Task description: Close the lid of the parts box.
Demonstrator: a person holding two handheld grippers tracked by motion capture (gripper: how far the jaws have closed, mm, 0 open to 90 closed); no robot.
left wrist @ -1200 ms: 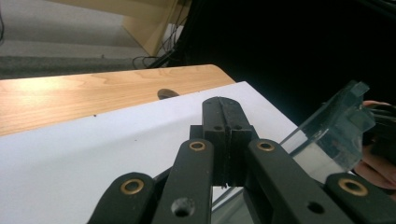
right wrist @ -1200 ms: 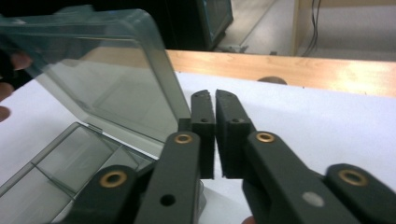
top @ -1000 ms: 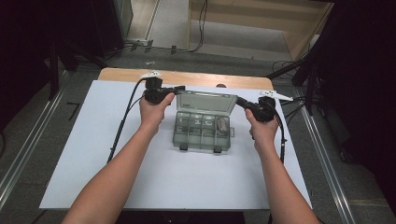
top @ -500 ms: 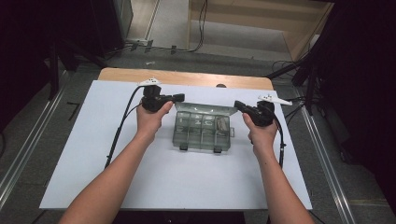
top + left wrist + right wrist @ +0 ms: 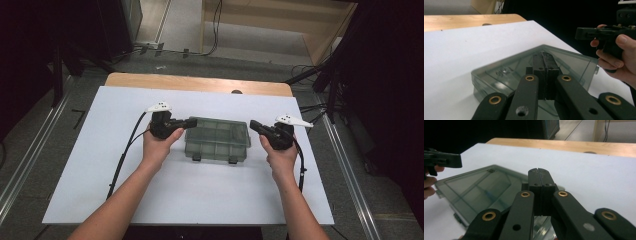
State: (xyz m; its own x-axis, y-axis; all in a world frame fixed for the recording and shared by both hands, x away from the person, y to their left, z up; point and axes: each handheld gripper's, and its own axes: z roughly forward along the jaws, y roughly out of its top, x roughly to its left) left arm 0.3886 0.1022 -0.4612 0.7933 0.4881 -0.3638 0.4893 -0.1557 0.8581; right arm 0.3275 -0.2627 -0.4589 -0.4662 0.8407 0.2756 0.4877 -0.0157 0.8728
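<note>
A translucent grey-green compartment box (image 5: 217, 142) lies flat on the white sheet in the middle of the table, lid down and two latches on its near side. My left gripper (image 5: 192, 121) is shut and empty, its tips at the box's far left corner. In the left gripper view the closed jaws (image 5: 545, 56) lie over the lid (image 5: 499, 72). My right gripper (image 5: 252, 125) is shut too, with its tips at the box's right edge. In the right gripper view they (image 5: 539, 171) hover over the lid's corner (image 5: 481, 187).
The white sheet (image 5: 200, 195) covers the table, and a wooden strip (image 5: 200, 82) runs along the far edge. Metal rails flank both sides. Black cables (image 5: 120, 165) trail from the grippers toward the near edge.
The box's lid looked raised at the back a second ago and now lies flat. Both hands and grippers have moved toward the near side of the table.
</note>
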